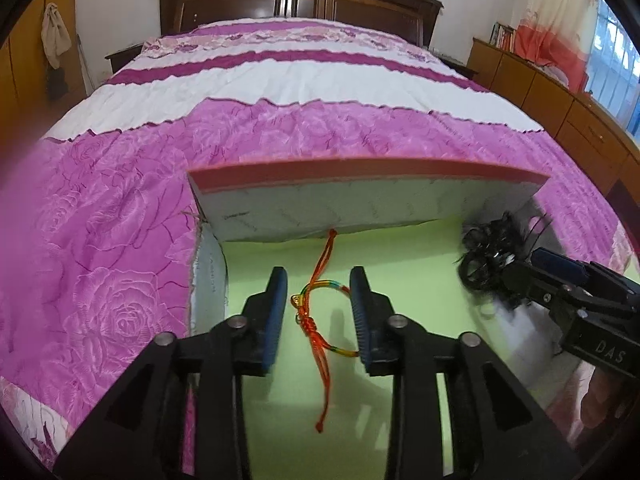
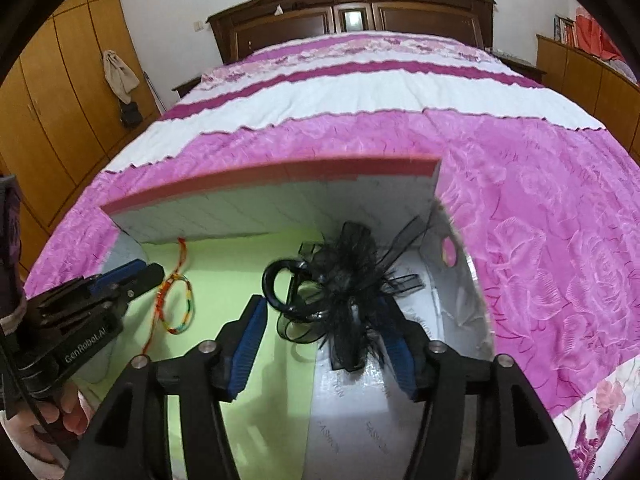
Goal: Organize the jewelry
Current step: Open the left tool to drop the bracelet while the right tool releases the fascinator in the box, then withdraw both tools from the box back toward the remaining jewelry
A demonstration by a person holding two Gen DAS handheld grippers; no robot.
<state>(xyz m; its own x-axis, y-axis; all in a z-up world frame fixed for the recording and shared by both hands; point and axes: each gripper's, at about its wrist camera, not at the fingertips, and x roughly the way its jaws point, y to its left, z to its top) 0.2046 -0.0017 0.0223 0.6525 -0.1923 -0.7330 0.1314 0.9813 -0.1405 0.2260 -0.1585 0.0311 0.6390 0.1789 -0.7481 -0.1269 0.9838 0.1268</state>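
Box [image 1: 360, 208] sits open on the pink floral bedspread [image 1: 120, 240], red rim on the far wall, light green liner [image 1: 408, 248] over the floor's left part, bare white printed card [image 2: 360, 412] on the right.

Left gripper [image 1: 319, 314]: jaws apart, straddling the rainbow cord bracelet [image 1: 316, 320] that lies flat on the liner. Loop sits between the blue pads [image 1: 276, 312], apparently touching the right pad, not pinched. Red tail cords run up to the far wall and back toward the camera.

Right gripper [image 2: 324, 344]: jaws spread around the black hair accessory [image 2: 340, 292], a hoop plus mesh and feathers. The right pad is mostly hidden by it, so contact is unclear; looks unclamped. Accessory blurred.

Obstructions: far box wall just beyond both items; right box wall [image 2: 460, 280] close beside the accessory. Grippers side by side in the box, bracelet and accessory well apart. Headboard [image 2: 352, 12], wardrobe [image 2: 52, 92] and dresser [image 1: 552, 96] in background.
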